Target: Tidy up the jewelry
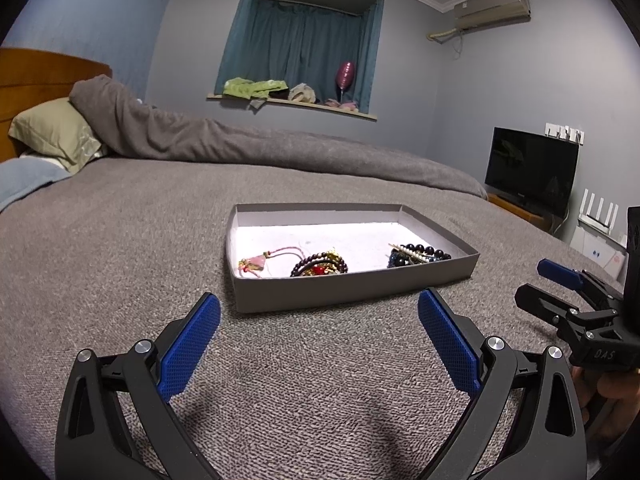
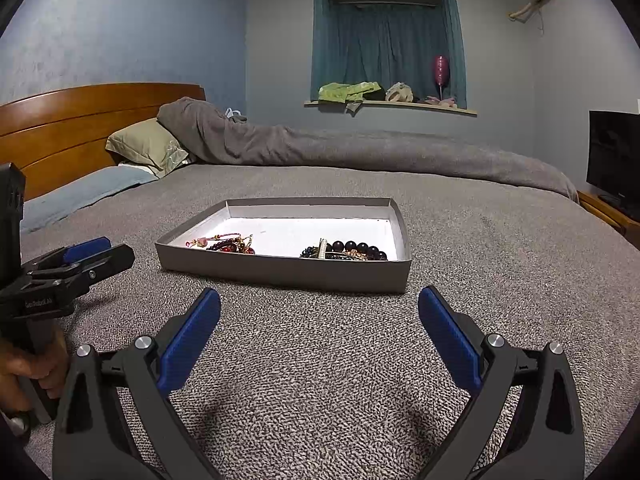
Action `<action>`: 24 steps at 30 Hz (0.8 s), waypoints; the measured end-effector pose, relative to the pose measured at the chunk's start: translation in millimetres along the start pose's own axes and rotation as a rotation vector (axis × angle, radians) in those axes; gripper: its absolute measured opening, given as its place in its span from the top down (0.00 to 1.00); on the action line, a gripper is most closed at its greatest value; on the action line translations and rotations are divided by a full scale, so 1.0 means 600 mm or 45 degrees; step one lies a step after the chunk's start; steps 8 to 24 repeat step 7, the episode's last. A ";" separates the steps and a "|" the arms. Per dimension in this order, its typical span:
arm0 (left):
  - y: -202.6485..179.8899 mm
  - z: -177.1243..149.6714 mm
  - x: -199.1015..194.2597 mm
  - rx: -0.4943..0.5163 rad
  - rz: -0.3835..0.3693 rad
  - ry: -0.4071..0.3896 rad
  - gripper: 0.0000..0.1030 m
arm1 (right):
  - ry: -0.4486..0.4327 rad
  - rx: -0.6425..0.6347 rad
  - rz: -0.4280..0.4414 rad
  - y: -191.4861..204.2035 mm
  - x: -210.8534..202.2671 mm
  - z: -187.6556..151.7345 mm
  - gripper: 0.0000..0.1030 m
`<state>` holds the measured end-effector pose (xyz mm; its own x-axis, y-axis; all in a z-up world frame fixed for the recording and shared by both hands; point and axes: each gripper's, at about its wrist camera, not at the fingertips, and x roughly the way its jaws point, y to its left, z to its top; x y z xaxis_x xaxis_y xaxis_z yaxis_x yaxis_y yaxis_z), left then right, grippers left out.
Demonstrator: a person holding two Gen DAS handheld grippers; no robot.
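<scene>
A shallow grey box (image 1: 352, 280) with a white floor sits on a bed (image 1: 120, 248) covered in a grey blanket, holding the jewelry: a pink cord piece (image 1: 256, 262) at its left, dark bead bracelets with red and gold (image 1: 320, 266) beside it, and black bead strands (image 1: 420, 254) well apart at the right. The left tongs (image 1: 319, 312) and right tongs (image 2: 319, 312) hover just short of the box's near wall, blue pads spread wide apart, gripping nothing. A hand (image 2: 24, 368) holds the left handle.
</scene>
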<state>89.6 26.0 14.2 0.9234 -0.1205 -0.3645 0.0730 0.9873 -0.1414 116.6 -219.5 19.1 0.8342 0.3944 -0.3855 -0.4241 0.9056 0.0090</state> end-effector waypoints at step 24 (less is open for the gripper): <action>-0.001 0.000 0.000 0.002 0.000 -0.001 0.05 | 0.000 0.001 0.000 0.000 0.000 0.000 0.05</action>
